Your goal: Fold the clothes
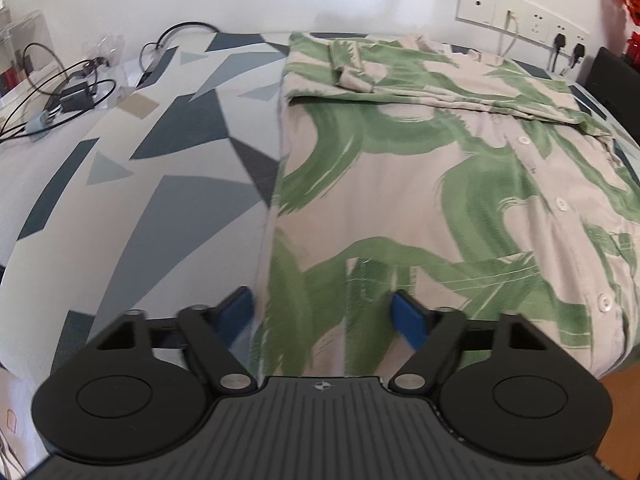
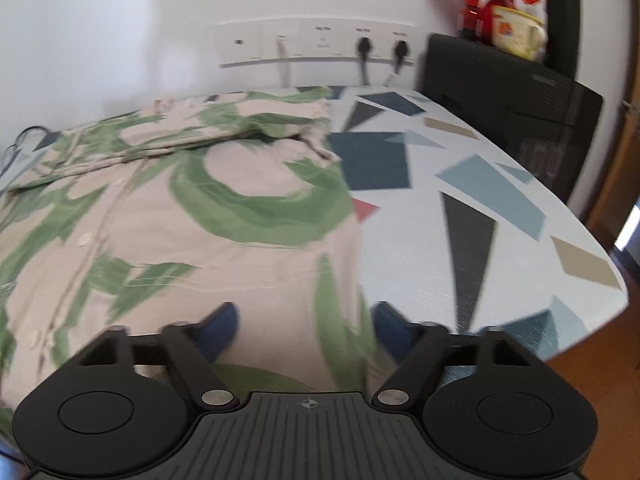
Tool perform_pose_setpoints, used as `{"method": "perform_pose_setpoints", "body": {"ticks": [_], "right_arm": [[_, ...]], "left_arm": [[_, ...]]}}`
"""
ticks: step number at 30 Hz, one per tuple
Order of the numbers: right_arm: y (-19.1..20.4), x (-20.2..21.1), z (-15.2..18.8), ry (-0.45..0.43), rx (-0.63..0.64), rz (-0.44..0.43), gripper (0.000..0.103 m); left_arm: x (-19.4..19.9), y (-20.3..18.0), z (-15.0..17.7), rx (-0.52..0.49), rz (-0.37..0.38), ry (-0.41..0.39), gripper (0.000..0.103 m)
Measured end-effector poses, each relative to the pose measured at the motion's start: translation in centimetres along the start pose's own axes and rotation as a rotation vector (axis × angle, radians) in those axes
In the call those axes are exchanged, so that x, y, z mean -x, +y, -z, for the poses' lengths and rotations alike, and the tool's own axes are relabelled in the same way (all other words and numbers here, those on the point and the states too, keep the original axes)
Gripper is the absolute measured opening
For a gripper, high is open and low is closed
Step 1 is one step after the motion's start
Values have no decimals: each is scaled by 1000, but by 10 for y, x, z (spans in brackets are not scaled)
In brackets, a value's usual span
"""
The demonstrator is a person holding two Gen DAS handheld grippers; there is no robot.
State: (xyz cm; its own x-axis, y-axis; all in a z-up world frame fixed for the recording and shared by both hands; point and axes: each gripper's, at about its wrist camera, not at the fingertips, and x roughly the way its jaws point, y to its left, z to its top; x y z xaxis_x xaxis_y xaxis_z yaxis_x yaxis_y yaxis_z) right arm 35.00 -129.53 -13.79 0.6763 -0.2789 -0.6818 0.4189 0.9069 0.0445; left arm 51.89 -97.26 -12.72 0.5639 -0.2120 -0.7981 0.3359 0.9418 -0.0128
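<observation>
Up close, two wrist cameras look down along black grippers with blue finger pads at a beige shirt printed with broad green brush strokes. It lies flat, button placket up, on a table covered by a pale tablecloth patterned with blue, grey and tan triangles. The far part of the shirt is folded back over itself, and a sleeve lies across that fold.

At the near left corner of the shirt, the left gripper sits low over the hem. Its fingers stand apart, one pad over the tablecloth just outside the shirt's side edge, the other over the cloth of the shirt. The pads do not press together on the fabric.

At the near right corner, the right gripper is placed the same way, in a slightly blurred view. Its fingers are also parted, one pad over the shirt and one just beyond its right edge, with the hem corner between them but not pinched.

Behind the table, a white wall carries a row of sockets with plugs in them. Cables lie at the far left, and a black case stands at the far right.
</observation>
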Motion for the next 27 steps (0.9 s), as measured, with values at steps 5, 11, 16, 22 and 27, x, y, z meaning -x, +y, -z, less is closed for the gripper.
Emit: {"method": "perform_pose_setpoints", "body": {"ticks": [5,11,16,22,27], "right_arm": [[7,-1,-6,12,-6,-19,41],[3,2,-6,27,-19,-27,43],[-11,9,-2,40,-68,22,64],[-18,12,5,55,-82,16,65],[-5,14,8,54,-39,0,59]], "left_arm": [[0,-3,-9,13,21,15,32],[3,-2,-6,33,34,16,20],[6,4,-4,41,51,31,22],[11,-1,12,-29,7,57,82],[16,-4,12,-48,56,38,35]]}}
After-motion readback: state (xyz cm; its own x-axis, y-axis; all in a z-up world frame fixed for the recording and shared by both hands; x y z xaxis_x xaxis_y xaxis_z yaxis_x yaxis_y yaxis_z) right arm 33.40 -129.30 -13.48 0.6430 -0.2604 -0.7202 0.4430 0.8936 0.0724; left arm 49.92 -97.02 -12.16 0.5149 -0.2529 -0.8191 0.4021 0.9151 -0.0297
